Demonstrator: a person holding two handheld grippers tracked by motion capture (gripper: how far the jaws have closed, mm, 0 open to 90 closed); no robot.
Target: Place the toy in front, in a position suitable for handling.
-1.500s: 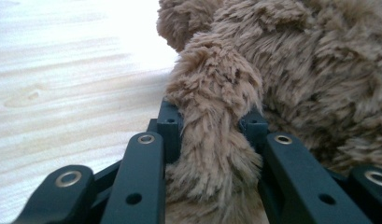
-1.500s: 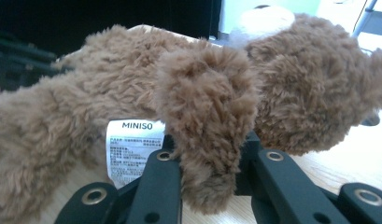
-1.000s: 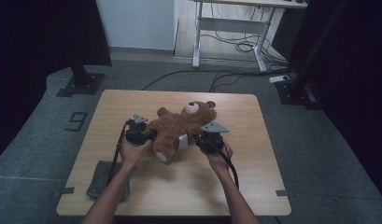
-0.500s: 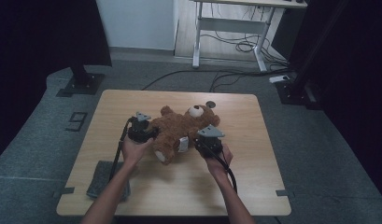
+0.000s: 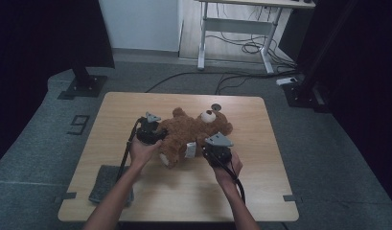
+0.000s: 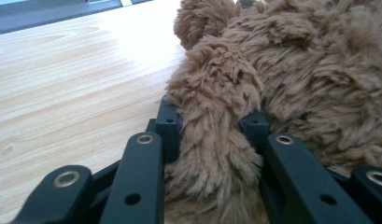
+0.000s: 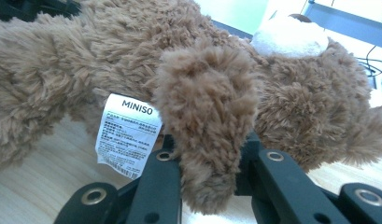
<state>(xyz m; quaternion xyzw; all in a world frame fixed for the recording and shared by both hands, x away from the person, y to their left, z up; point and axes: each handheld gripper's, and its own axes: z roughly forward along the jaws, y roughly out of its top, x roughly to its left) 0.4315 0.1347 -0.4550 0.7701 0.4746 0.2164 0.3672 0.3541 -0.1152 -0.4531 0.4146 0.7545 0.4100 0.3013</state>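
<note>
Left gripper point(image 6: 209, 135): jaws clamped on one furry limb of the teddy bear point(image 5: 193, 132). Right gripper point(image 7: 207, 161): jaws clamped on another limb, a white care label point(image 7: 128, 135) hanging just beside. Bear: lying mid-table between both grippers, head toward the far right. Table point(image 5: 260, 191): light wood; small dark disc point(image 5: 215, 106) beyond the head; grey cloth point(image 5: 103, 184) at the near left edge.

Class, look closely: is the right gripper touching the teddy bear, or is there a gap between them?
Touching. In the right gripper view, the right gripper has one furry limb of the teddy bear pinched between its two black jaws, with fur pressed against both.
</note>
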